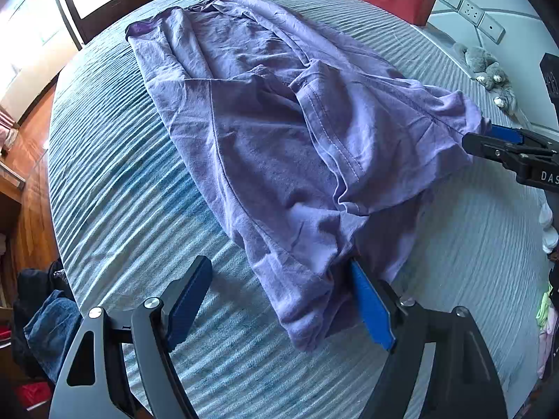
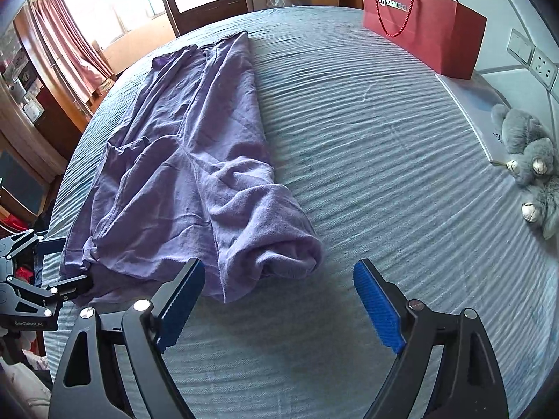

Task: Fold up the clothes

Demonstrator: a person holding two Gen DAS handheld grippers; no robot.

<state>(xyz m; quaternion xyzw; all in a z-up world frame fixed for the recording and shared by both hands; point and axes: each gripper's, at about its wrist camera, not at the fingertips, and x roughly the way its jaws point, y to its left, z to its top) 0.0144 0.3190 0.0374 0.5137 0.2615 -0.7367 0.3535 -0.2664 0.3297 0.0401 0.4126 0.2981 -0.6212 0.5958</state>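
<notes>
Purple garment (image 1: 265,132) lies rumpled and lengthwise on the ribbed blue bed (image 1: 115,188), stretching away ahead of both tools. Left tool (image 1: 279,300) stands open, the near hem bunched against its right pad but unpinched. Right tool (image 2: 279,300) is open too, a rolled corner just ahead of its left finger. Judged step: taking hold of the near corners; next, both must close on cloth. Layers underneath stay hidden.

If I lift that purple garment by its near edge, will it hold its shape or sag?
Likely floppy: the purple garment lies creased and bunched on the bed, so it should sag. It looks thin, so probably light. The ribbed bedcover may drag on it, so a push would likely wrinkle it rather than slide it.
</notes>
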